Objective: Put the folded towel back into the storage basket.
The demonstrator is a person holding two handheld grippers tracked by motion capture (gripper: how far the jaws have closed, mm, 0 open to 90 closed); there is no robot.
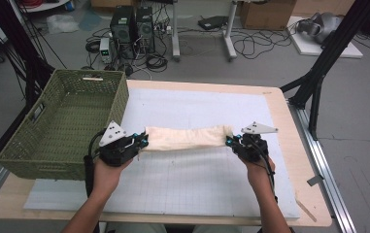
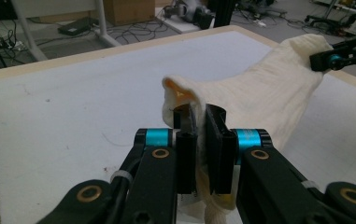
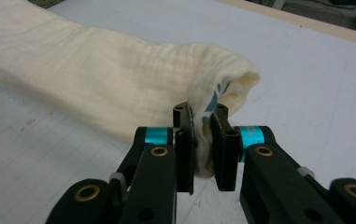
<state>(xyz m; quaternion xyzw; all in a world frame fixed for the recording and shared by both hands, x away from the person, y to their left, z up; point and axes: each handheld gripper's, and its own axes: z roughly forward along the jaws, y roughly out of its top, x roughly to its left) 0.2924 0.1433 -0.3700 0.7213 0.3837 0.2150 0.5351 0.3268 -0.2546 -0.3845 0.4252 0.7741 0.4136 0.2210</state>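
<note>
A cream cloth (image 1: 185, 137) hangs stretched between my two grippers above the white mat (image 1: 197, 179). My left gripper (image 1: 143, 142) is shut on the cloth's left end; in the left gripper view its jaws pinch the bunched cloth (image 2: 259, 88) at the left gripper (image 2: 200, 116). My right gripper (image 1: 229, 141) is shut on the right end. The right gripper view has the folded cloth (image 3: 96, 70), with blue print on its inner side, clamped in the right gripper (image 3: 202, 116). Both hands hold the cloth off the mat.
A green woven basket (image 1: 42, 150) stands at the table's left, close to my left hand. The table's wooden edge (image 1: 289, 121) runs along the right. Computers, cables and boxes sit on the floor beyond the table.
</note>
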